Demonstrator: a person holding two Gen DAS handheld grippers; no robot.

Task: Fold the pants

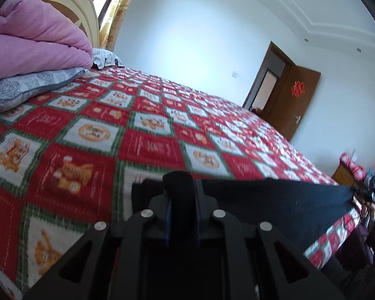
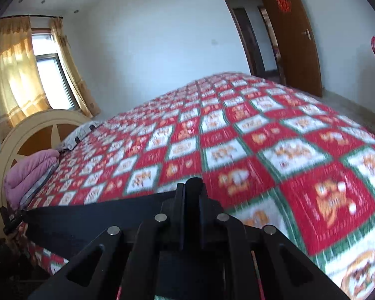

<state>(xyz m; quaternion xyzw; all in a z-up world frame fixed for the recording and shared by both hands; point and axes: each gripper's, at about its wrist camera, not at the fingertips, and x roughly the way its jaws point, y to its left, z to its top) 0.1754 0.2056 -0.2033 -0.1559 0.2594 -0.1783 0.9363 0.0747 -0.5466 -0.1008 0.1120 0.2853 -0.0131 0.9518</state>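
The black pants (image 1: 275, 200) hang stretched in a taut band above the near edge of the bed, between my two grippers. My left gripper (image 1: 181, 187) is shut on one end of the pants, with black cloth bunched between its fingers. My right gripper (image 2: 192, 190) is shut on the other end, and the band (image 2: 87, 215) runs off to the left from it. In the left wrist view the right gripper (image 1: 368, 190) shows at the far right end of the band. In the right wrist view the left gripper (image 2: 11, 216) shows at the far left end.
The bed carries a red, white and green checked blanket (image 1: 142, 130) with cartoon squares. A folded pink quilt (image 1: 32, 40) and grey patterned pillows (image 1: 25, 87) lie by the cream headboard (image 2: 37, 130). A brown door (image 2: 292, 32) stands open beyond the bed, and a curtained window (image 2: 45, 70) is at the head end.
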